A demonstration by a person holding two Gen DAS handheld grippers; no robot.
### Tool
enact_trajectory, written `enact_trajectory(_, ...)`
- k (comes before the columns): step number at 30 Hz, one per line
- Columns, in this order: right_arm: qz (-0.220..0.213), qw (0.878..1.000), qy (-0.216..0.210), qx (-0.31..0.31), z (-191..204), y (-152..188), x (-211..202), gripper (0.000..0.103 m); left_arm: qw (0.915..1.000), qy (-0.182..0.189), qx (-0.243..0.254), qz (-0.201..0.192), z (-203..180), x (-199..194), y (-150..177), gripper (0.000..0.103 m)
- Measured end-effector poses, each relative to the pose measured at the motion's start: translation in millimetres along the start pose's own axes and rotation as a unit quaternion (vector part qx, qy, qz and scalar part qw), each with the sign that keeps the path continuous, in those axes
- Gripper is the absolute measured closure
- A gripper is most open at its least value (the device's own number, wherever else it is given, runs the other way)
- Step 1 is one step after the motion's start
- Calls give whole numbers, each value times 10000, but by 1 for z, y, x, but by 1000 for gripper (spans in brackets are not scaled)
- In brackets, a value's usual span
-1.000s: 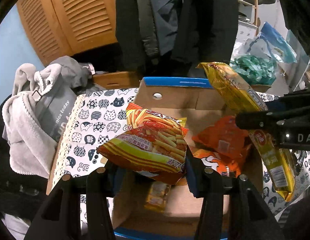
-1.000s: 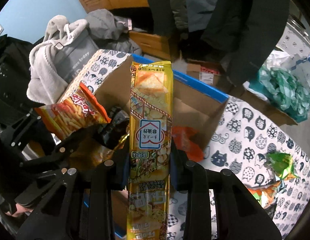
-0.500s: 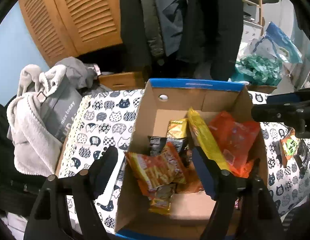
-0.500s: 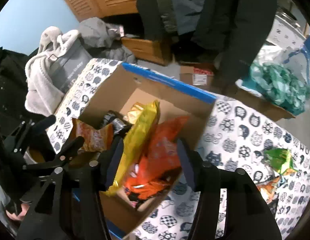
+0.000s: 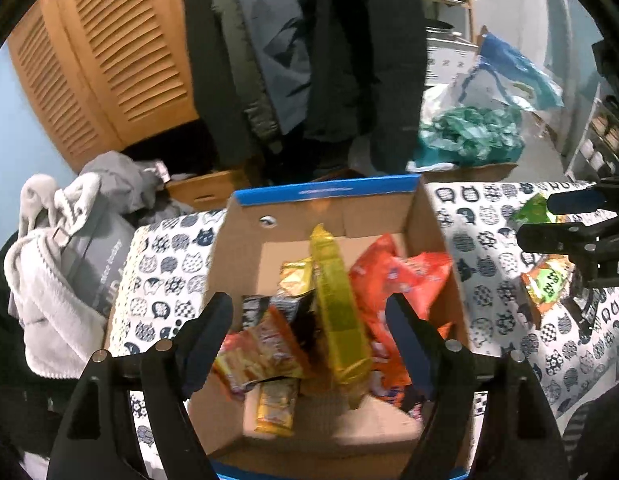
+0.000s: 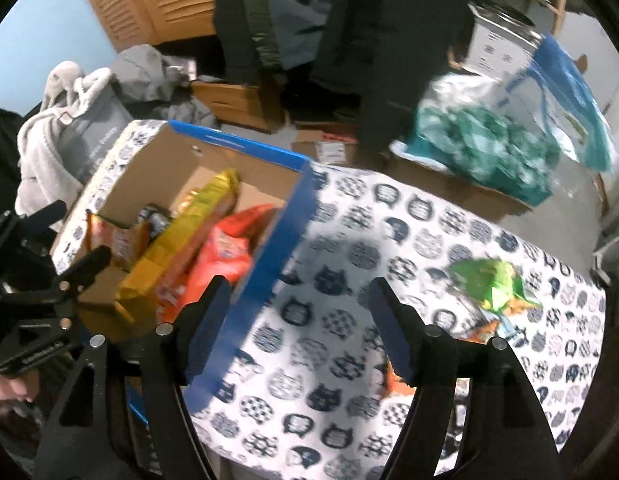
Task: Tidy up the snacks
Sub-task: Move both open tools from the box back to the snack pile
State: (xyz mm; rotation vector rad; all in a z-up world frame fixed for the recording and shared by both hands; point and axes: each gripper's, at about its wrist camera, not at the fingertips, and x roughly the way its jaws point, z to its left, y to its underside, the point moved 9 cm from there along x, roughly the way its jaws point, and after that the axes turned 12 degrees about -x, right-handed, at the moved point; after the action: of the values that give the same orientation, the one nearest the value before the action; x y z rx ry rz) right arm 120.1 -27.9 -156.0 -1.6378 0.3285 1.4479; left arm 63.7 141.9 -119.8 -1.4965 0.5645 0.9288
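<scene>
A cardboard box with a blue rim (image 5: 325,190) (image 6: 245,148) stands on a cat-print tablecloth and holds several snacks: a long yellow pack (image 5: 337,312) (image 6: 181,236), orange bags (image 5: 393,280) (image 6: 221,260) and a red fries bag (image 5: 261,352). My left gripper (image 5: 309,328) is open and empty above the box. My right gripper (image 6: 299,320) is open and empty above the cloth, just right of the box. A green snack bag (image 6: 489,280) (image 5: 545,280) lies on the cloth further right.
The cat-print tablecloth (image 6: 389,240) covers the table. An orange snack (image 6: 397,380) lies behind my right finger. Grey clothes (image 5: 61,240) are piled at the left. Coats hang behind, and a teal bag (image 6: 489,148) sits on a carton at the back right.
Both grippers have opened and let their snacks fall into the box. The fries bag and the yellow pack now lie inside. My right gripper has swung right, over the cloth.
</scene>
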Motion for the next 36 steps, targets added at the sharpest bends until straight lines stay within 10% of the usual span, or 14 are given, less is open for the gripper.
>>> enact_trajectory(23, 354, 9894, 401, 1351, -130, 140, -12, 30, 9905, 696, 1127, 367, -146, -1, 26, 22)
enact_trajectory(36, 733, 9637, 372, 2540, -180, 225, 4, 30, 9804, 907, 1597, 717, -212, 26, 44, 22)
